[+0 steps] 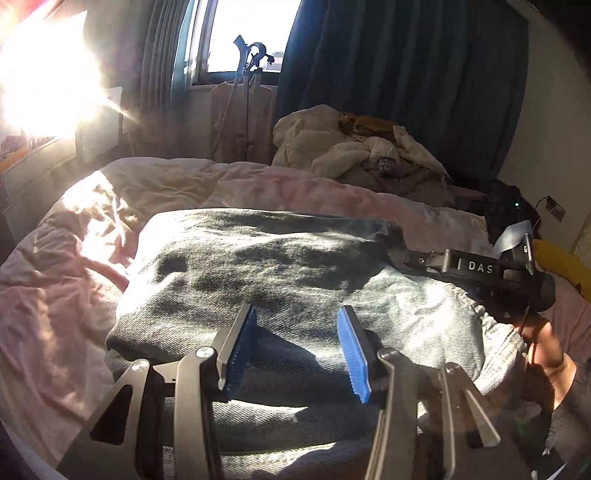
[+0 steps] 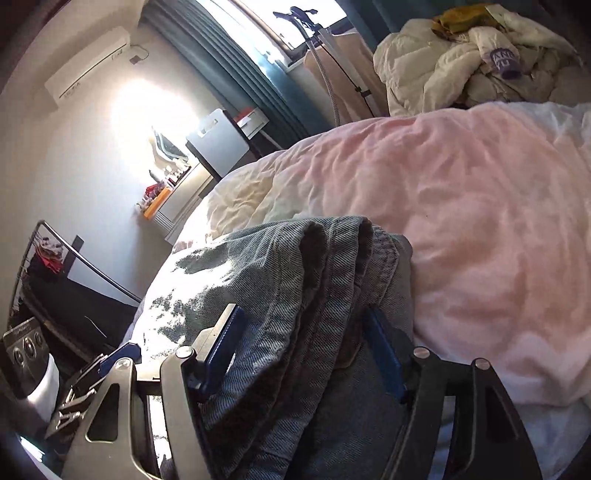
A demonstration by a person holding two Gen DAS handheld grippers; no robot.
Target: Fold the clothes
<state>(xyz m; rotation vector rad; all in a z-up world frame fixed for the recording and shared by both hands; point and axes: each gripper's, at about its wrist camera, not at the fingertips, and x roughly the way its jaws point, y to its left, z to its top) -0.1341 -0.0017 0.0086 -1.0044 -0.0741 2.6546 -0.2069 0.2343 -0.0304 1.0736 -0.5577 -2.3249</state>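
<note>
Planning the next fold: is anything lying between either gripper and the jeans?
Nothing visible. The left gripper sits over the jeans with open jaws. The right gripper has the folded edge between its jaws; whether they are pressing on it cannot be told.

A pink duvet (image 2: 480, 206) covers the bed, rumpled and lit hard by sun at one end. Behind it sits a heap of cream bedding (image 1: 354, 147) with something mustard-coloured on top. A garment steamer (image 1: 247, 66) stands upright before the window (image 1: 243, 33), dark teal curtains (image 1: 406, 74) hanging on either side. An air conditioner (image 2: 88, 62) is mounted high on the white wall. Below it, a cluttered shelf (image 2: 162, 192) catches the glare. A metal rack (image 2: 48, 254) holds some red clothing.
</note>
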